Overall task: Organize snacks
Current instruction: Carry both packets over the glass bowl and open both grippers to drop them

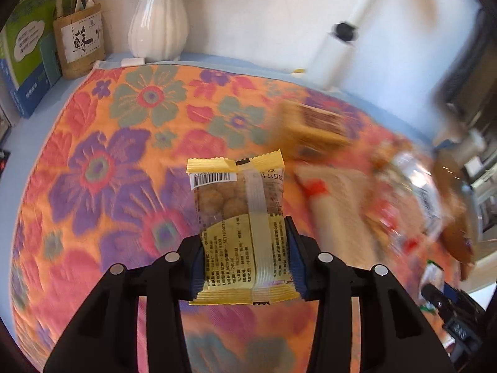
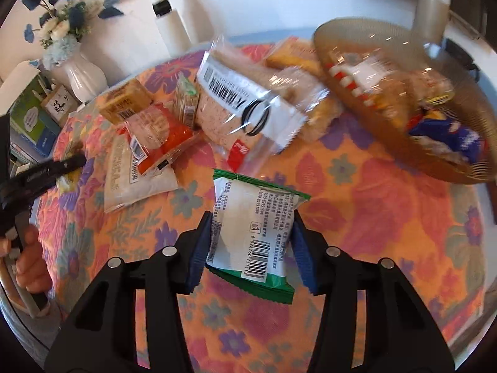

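My left gripper [image 1: 245,258] is shut on a yellow snack packet [image 1: 240,217] with round balls showing through its clear window, held above the floral cloth. My right gripper [image 2: 250,245] is shut on a green and white snack packet [image 2: 253,230] with a barcode, also held above the cloth. A pile of loose snack packets [image 2: 217,102] lies on the cloth beyond it. A brown wire basket [image 2: 400,143] at the right holds several snacks. The left gripper shows at the left edge of the right wrist view [image 2: 43,174].
A floral cloth [image 1: 102,143] covers the table. A white vase [image 1: 159,21], a brown pen holder [image 1: 79,42] and a green box [image 1: 25,49] stand at the back left. A white lamp post [image 2: 164,9] rises behind the pile. A cardboard snack box [image 1: 313,124] lies mid-table.
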The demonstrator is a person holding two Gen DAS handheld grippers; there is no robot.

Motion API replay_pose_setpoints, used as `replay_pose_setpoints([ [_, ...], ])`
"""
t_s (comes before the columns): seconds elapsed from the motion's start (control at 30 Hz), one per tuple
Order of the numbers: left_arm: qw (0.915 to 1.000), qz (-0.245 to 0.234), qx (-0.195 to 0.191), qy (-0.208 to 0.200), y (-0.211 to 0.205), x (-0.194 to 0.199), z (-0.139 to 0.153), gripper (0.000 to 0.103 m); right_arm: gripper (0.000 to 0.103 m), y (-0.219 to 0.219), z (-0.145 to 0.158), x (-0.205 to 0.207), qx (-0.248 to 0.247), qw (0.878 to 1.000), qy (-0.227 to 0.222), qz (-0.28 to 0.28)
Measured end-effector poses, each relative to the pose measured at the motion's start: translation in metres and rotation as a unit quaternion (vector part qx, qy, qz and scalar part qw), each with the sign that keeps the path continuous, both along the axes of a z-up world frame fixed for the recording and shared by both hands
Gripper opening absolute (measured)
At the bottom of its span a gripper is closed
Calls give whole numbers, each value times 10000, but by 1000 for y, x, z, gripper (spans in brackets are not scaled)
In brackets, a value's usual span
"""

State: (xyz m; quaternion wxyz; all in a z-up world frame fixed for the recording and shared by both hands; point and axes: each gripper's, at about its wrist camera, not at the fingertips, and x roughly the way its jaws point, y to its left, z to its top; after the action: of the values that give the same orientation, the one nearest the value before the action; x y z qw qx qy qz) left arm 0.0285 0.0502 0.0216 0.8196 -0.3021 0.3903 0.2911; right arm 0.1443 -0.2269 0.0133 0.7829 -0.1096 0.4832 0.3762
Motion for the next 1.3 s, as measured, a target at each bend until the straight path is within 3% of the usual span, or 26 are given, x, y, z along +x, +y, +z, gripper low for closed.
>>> replay_pose_setpoints([
  [0.1, 9995, -236, 65, -207, -29, -2, 14, 42, 50, -24, 20, 1, 205, 9997, -108, -76],
  [0.23, 9916, -905, -412, -825, -68, 16, 50, 42, 50, -55, 54, 11, 491, 9975, -419, -273],
  [0.4, 9785, -1700, -131, -1158, -118, 66, 98, 42, 50, -92, 102, 51, 706, 9896, -1023, -728],
  [0.53, 9655, -2251, 21, -1305, -157, 129, 121, 42, 50, -118, 119, 86, 739, 9811, -1360, -1166],
  [0.73, 9513, -2851, 33, -1176, -197, 215, 116, 42, 50, -133, 112, 151, 775, 9781, -1139, -1557],
  [0.9, 9463, -3035, -142, -1104, -210, 265, 100, 42, 50, -121, 106, 181, 657, 9770, -1160, -1661],
  [1.0, 9461, -3047, -100, -1093, -214, 283, 95, 43, 51, -121, 104, 193, 663, 9774, -1084, -1690],
  [1.1, 9455, -3082, 19, -1053, -216, 294, 92, 49, 59, -123, 98, 202, 610, 9779, -941, -1763],
  [1.17, 9446, -3094, -13, -1093, -214, 290, 92, 57, 59, -126, 96, 202, 615, 9779, -905, -1782],
  [1.3, 9472, -2965, 78, -1216, -203, 268, 102, 58, 59, -134, 96, 194, 712, 9782, -830, -1765],
])
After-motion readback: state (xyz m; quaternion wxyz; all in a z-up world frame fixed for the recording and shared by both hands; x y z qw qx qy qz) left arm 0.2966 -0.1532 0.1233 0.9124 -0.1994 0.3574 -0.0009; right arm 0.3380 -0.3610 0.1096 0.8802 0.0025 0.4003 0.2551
